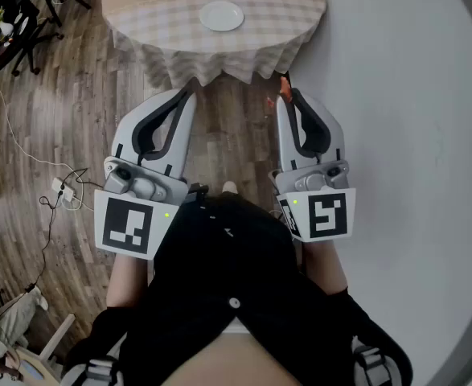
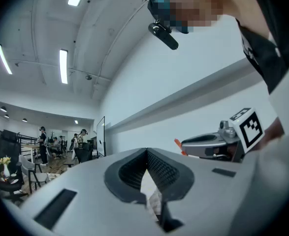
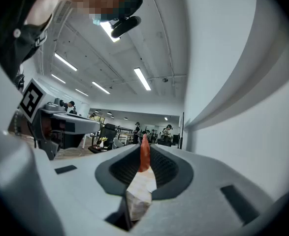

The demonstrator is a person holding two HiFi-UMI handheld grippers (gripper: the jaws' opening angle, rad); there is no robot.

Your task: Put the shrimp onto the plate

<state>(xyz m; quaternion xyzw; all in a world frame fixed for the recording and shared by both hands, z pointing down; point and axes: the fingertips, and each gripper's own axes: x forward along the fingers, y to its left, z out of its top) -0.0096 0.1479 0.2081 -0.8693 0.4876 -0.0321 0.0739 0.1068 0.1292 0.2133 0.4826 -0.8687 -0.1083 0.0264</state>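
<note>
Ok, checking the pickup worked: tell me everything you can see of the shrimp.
Only a slim, tapered orange-red piece of the shrimp shows. It is clamped between the shut jaws of the right gripper, its tip poking past them. It is held over the wood floor, short of the white plate.

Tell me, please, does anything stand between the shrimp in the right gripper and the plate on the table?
Nothing visible does. The right gripper is shut on the shrimp, short of the round table. The white plate lies empty on it, with only bare tabletop and wooden floor between shrimp and plate.
</note>
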